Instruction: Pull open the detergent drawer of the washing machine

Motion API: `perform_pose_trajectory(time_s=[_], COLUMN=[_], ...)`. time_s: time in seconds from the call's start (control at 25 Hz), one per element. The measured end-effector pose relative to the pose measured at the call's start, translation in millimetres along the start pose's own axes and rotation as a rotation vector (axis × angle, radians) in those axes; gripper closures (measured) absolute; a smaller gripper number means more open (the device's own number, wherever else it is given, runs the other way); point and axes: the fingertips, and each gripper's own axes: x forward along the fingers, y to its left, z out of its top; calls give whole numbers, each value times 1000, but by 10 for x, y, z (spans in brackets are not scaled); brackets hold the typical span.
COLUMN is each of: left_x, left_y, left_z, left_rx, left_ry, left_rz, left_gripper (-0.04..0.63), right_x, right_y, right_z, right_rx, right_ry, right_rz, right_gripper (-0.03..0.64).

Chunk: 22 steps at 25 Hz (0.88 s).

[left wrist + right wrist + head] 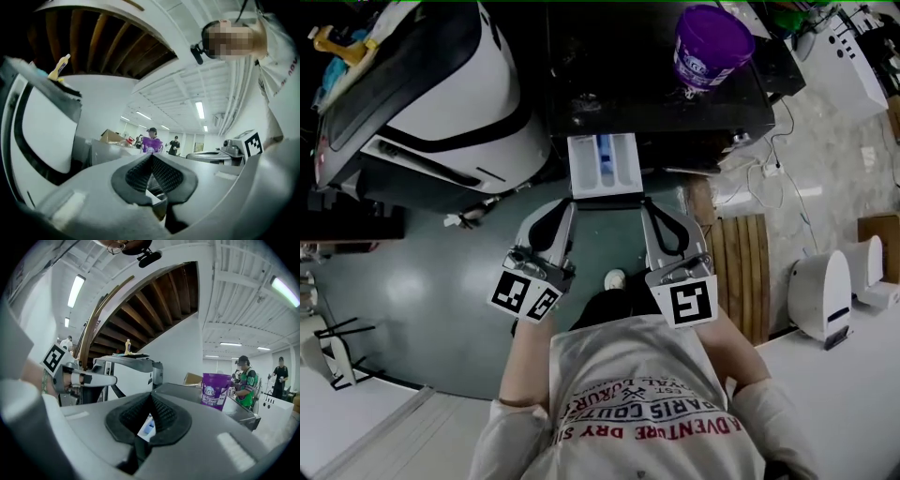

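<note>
Drawer [602,167] stands pulled out of the washing machine's [609,84] front edge, compartments exposed. Left hand-held gripper [571,204] and right hand-held gripper [648,204] hover just before its front, jaws pressed together, empty. Bucket [711,45] stands near the machine's right edge.

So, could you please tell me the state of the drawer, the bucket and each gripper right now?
Detergent drawer: pulled out, compartments showing.
Purple bucket: upright on the machine's top.
Left gripper: shut, nothing between the jaws.
Right gripper: shut, nothing between the jaws.
</note>
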Motion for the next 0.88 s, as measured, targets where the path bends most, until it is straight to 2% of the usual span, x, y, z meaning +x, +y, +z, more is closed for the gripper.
perform_pose_trajectory(time_s=[0.12,0.36,0.48,0.64,0.72,0.88], left_x=[1,-61,-102,-167,-177,-146], left_y=[-163,-306,-354,-379,-393,-411], left_z=[314,629,688,706,699,709], left_rx=[127,250,281,332,359,339], left_ry=[9,45,87,145,166,168], left_rz=[-22,-26,-35,-24,-21,-25], left_gripper=[603,603,603,603,603,603], right_x=[-47,-168,-232,-312,-341,-365], right_y=[2,3,-4,-44,-82,-111], right_z=[236,568,678,590,603,646], right_rx=[-14,-1,20,-1,-15,-10], right_ry=[-42,-87,-105,-68,-82,-102], right_rz=[11,-3,-14,-17,-19,2], right_gripper=[615,615,615,615,617,617])
